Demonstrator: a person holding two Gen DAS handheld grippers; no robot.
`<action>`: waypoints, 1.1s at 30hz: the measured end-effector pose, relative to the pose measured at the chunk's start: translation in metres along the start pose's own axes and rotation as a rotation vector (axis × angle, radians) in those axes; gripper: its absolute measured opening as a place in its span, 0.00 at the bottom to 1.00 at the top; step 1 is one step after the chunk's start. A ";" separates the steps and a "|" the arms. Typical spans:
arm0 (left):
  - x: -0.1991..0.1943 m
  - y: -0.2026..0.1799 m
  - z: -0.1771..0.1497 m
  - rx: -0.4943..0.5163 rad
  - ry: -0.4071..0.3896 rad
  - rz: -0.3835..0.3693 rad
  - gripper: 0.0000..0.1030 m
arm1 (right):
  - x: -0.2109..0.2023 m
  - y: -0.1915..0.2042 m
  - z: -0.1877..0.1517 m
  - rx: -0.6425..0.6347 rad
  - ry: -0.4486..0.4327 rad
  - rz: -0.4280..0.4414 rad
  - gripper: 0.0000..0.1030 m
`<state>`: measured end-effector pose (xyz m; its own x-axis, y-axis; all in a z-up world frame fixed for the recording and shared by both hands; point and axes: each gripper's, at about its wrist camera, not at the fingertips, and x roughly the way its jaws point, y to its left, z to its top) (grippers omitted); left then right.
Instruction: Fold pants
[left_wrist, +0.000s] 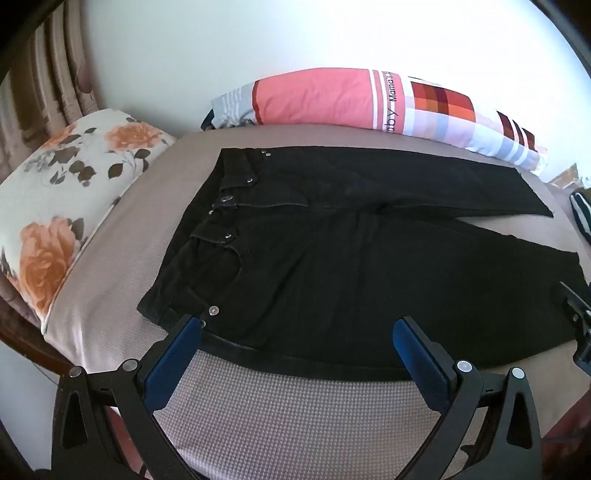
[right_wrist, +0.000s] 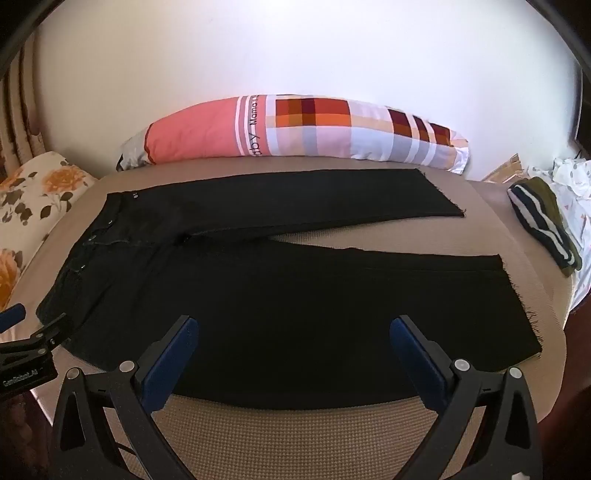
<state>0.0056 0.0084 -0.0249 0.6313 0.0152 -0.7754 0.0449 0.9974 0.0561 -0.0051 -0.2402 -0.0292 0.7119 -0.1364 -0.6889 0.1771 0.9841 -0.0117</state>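
Black pants (left_wrist: 332, 258) lie flat on the bed, waistband to the left and both legs stretched to the right, spread in a narrow V. My left gripper (left_wrist: 297, 326) hovers open over the near edge by the waist, its blue pads wide apart with nothing between them. In the right wrist view the pants (right_wrist: 295, 295) fill the middle, frayed hems at the right. My right gripper (right_wrist: 293, 325) stands open over the near leg, nothing held. The left gripper's side shows at that view's left edge (right_wrist: 33, 347).
A beige textured bed cover (left_wrist: 295, 417) lies under the pants. A floral pillow (left_wrist: 62, 206) sits at the left, a pink and checked pillow (right_wrist: 295, 129) along the white wall. Striped folded clothes (right_wrist: 543, 225) and white fabric (right_wrist: 569, 177) lie at the right end.
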 end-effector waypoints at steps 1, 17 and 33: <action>0.000 -0.001 0.000 0.004 -0.003 0.000 1.00 | 0.000 0.000 -0.001 0.000 0.004 0.002 1.00; -0.007 0.001 0.000 0.009 -0.080 0.000 1.00 | 0.005 0.001 -0.002 -0.001 0.036 -0.006 1.00; -0.006 0.001 0.003 -0.006 -0.036 -0.008 1.00 | 0.003 -0.001 -0.002 0.011 0.024 -0.025 1.00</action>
<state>0.0041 0.0087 -0.0187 0.6583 0.0052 -0.7527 0.0455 0.9979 0.0467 -0.0041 -0.2410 -0.0325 0.6904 -0.1580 -0.7059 0.2022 0.9791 -0.0215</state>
